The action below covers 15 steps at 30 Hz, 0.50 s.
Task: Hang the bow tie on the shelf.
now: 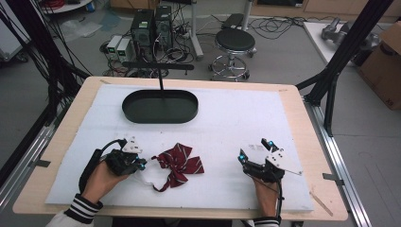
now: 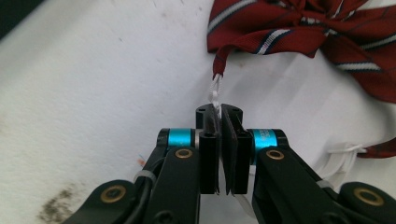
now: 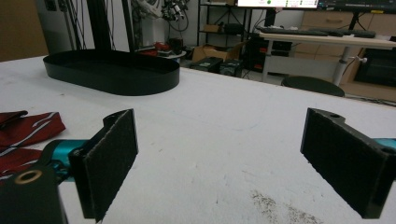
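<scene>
A dark red striped bow tie [image 1: 178,163] lies near the front edge of the white mat [image 1: 246,118], left of its middle, with its thin white strap [image 2: 215,91] trailing toward the person. The left gripper [image 1: 140,165] sits just beside it, jaws pinched together on that strap, as the left gripper view shows. The right gripper [image 1: 254,150] rests well apart toward the front right corner, jaws spread wide with nothing between them. A black oval tray [image 1: 160,117] stands toward the far edge. The tie looks light and limp: I expect it to dangle and twist if lifted by the slim strap. The knot at its centre seems the firmer hold.
</scene>
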{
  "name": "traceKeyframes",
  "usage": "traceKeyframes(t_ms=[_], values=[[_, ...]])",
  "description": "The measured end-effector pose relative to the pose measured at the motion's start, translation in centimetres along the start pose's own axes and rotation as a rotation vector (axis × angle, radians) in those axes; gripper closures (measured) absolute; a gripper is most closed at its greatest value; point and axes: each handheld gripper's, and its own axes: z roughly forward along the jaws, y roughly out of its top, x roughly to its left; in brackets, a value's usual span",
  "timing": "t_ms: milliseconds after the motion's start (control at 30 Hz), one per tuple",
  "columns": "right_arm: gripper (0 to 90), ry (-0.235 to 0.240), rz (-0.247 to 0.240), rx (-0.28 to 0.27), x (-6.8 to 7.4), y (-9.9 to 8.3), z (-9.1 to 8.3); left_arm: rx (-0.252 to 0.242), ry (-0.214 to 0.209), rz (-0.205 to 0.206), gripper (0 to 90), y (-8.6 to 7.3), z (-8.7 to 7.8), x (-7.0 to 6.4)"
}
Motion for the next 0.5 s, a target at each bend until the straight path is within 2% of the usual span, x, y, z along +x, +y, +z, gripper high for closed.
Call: traceKeyframes(t_ms=[133, 167, 200, 267, 300, 333, 367, 400, 500], values=[[10.2, 0.0, 0.004, 0.002, 0.0, 0.0, 0.0, -0.057, 0.026, 0.007, 85.6, 0.2, -1.0, 0.3], [10.2, 0.0, 0.004, 0.002, 0.0, 0.0, 0.0, -0.098, 0.038, 0.009, 85.6, 0.3, -1.5, 0.6], [10.2, 0.0, 0.004, 0.002, 0.0, 0.0, 0.0, -0.098, 0.038, 0.009, 85.6, 0.3, -1.5, 0.6], [10.2, -0.002, 0.002, 0.002, 0.0, 0.0, 0.0, -0.142, 0.05, 0.016, 85.6, 0.5, -2.2, 0.9], [10.2, -0.002, 0.002, 0.002, 0.0, 0.0, 0.0, -0.165, 0.062, 0.014, 85.6, 0.6, -2.5, 1.0], [10.1, -0.001, 0.0, 0.002, 0.0, 0.0, 0.0, -0.206, 0.093, 0.015, 85.6, 0.9, -3.1, 1.2], [10.1, -0.002, 0.0, 0.002, 0.0, 0.0, 0.0, -0.227, 0.113, 0.02, 85.6, 1.0, -3.3, 1.3], [10.1, -0.002, 0.0, 0.002, 0.0, 0.0, 0.0, -0.227, 0.113, 0.02, 85.7, 1.0, -3.3, 1.3], [10.2, -0.002, -0.003, 0.004, 0.0, 0.0, 0.0, -0.302, 0.165, 0.026, 85.8, 1.6, -4.0, 1.7]])
